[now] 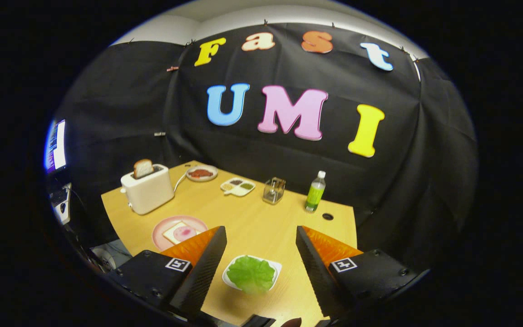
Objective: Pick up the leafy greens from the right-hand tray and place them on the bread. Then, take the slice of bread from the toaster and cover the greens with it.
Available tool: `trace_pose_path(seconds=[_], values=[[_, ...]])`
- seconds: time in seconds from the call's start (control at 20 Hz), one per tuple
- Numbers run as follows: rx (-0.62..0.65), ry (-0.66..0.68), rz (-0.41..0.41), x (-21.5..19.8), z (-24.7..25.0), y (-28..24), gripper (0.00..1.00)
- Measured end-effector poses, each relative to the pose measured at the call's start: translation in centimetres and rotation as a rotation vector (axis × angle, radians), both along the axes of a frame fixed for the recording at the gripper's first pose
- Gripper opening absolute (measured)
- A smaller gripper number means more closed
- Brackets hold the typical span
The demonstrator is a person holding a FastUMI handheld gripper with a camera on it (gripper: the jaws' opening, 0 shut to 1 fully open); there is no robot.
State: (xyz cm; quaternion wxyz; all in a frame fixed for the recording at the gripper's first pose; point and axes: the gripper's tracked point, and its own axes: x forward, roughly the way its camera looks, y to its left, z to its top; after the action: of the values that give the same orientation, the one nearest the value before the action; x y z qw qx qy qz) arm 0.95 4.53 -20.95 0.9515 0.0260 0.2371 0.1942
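Note:
The leafy greens lie on a small white tray on the wooden table, between my gripper's two fingers and below them. The fingers stand wide apart with nothing held. To the left, just beyond the left finger, a pink plate carries a slice of bread with a pink round of meat on it. Farther back on the left a white toaster has a browned slice of bread sticking up from its slot.
Behind the toaster sits a plate with reddish food. A divided dish of condiments, a clear glass holder and a green bottle stand along the table's far side. A round hole marks the tabletop near the bottle. A lit screen is at the left.

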Motion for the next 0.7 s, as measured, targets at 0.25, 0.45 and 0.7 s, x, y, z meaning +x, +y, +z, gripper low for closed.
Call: trace_pose_path(seconds=[0.25, 0.45, 0.7], values=[[-0.033, 0.182, 0.080, -1.2, -9.2, 1.9, 0.93], [-0.078, 0.298, 0.128, -1.1, -15.2, 3.3, 0.92], [-0.112, 0.403, 0.168, -1.2, -19.8, 4.7, 0.90]])
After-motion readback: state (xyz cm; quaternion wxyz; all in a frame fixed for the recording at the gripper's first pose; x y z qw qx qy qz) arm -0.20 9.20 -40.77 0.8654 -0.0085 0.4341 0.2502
